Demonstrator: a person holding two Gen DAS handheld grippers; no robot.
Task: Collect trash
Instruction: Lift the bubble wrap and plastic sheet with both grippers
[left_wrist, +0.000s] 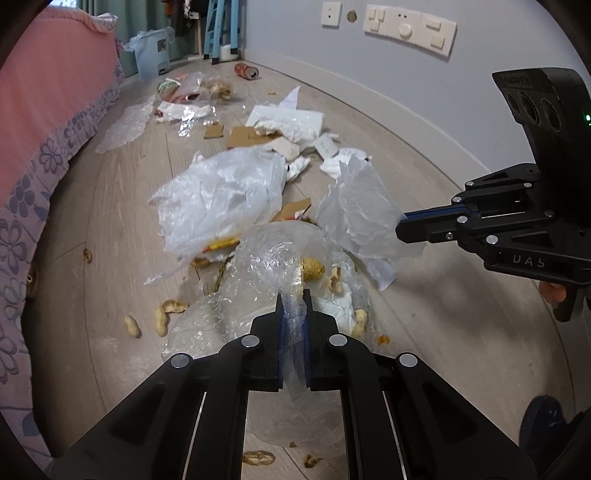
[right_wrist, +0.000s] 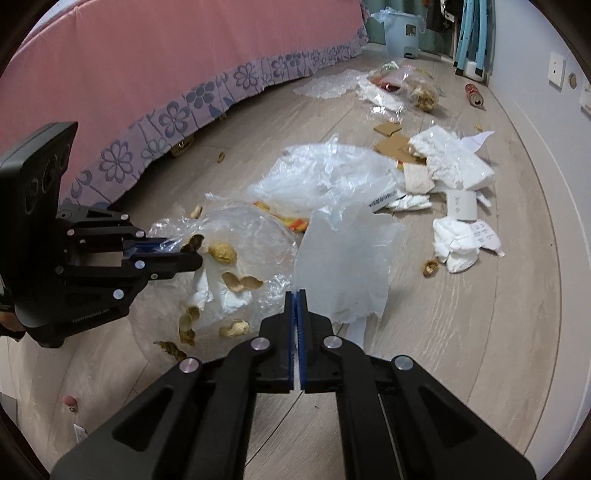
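My left gripper (left_wrist: 293, 295) is shut on the rim of a clear plastic bag (left_wrist: 273, 266) that holds peanut shells (left_wrist: 313, 268) and white tissue; it also shows in the right wrist view (right_wrist: 184, 249), where the bag (right_wrist: 243, 229) lies open on the floor. My right gripper (right_wrist: 297, 293) is shut on a translucent white sheet of plastic (right_wrist: 343, 258) and holds it just right of the bag; in the left wrist view this gripper (left_wrist: 400, 225) and its sheet (left_wrist: 360, 206) are at the right.
Trash litters the wooden floor: a big crumpled clear bag (left_wrist: 221, 195), white paper wads (right_wrist: 458, 243), cardboard scraps (left_wrist: 245, 136), a red can (left_wrist: 246, 71), loose peanut shells (left_wrist: 164, 314). A pink bed (right_wrist: 166, 66) runs along the left. A light-blue bin (left_wrist: 151, 51) stands far back.
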